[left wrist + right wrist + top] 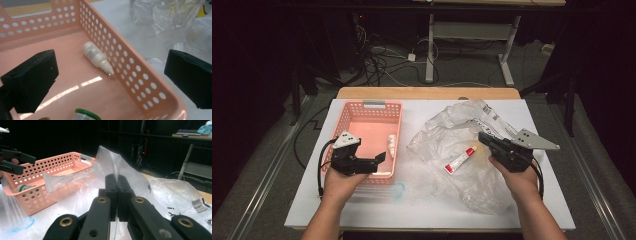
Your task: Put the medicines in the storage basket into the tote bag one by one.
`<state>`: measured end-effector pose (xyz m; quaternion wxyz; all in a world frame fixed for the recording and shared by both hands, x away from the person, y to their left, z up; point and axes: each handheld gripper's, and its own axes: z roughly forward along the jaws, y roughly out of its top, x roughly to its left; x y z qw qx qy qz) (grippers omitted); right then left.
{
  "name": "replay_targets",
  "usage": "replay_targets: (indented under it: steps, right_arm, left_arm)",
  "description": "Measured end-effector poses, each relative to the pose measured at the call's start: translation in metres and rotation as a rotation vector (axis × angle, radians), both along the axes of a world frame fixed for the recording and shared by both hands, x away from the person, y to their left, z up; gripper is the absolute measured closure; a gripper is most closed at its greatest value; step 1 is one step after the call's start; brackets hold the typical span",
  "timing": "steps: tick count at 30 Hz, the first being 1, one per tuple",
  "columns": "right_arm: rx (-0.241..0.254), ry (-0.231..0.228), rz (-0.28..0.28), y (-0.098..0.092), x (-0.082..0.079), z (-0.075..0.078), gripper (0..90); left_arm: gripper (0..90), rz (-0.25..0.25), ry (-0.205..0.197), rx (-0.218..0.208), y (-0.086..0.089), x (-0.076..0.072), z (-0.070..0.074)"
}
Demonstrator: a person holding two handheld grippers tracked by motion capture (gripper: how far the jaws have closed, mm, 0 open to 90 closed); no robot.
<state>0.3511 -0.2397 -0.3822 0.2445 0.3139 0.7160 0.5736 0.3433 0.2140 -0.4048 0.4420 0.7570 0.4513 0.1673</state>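
A pink perforated basket (362,117) stands on the left of the white tabletop. A small white dropper bottle (96,56) lies inside it by the right wall, and a green-capped container (85,115) peeks in at the near end. My left gripper (377,162) hovers open over the basket's near right corner, one jaw above the floor and the other outside the wall. My right gripper (116,178) is shut on a raised fold of a crumpled clear plastic bag (452,130). A red-and-white tube (460,161) lies in the bag's folds, just left of that gripper.
A faint blue ring (398,190) marks the white tabletop (362,210) in front of the basket. Printed labels show on the bag's far right part (200,205). Beyond the table's wooden far edge (427,93) are cables and desk legs on the floor.
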Motion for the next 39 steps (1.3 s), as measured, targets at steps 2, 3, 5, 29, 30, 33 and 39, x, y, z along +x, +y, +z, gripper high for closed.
replay_targets:
  steps: [2, 3, 5, 29, 30, 33, 39]
  right_arm:
    - [0.001, 0.004, 0.0, 0.0, 0.0, 0.0, 90.0]
    - [-0.001, 0.002, 0.0, 0.0, 0.0, 0.0, 90.0]
    - [-0.001, 0.001, 0.001, 0.0, 0.0, 0.0, 90.0]
    - [-0.001, 0.002, -0.002, 0.001, 0.0, -0.001, 90.0]
    - [-0.001, 0.003, -0.001, 0.001, 0.0, -0.001, 90.0]
    - [-0.004, 0.005, 0.004, 0.002, 0.0, -0.002, 90.0]
    - [-0.002, 0.001, 0.003, 0.002, -0.001, -0.001, 90.0]
  left_arm:
    - [0.0, 0.01, 0.001, 0.001, 0.004, 0.0, 0.0]
    - [0.0, 0.015, 0.002, 0.006, 0.006, 0.0, 0.0]
    - [0.0, 0.023, 0.006, 0.003, 0.01, 0.0, -0.001]
    - [0.4, 0.053, 0.097, 0.07, 0.028, 0.01, -0.008]
    - [0.4, 0.051, 0.109, 0.077, 0.027, 0.012, -0.008]
    - [1.2, 0.039, 0.144, 0.093, 0.026, 0.014, -0.008]
    - [3.1, 0.003, 0.209, 0.154, 0.024, 0.02, -0.008]
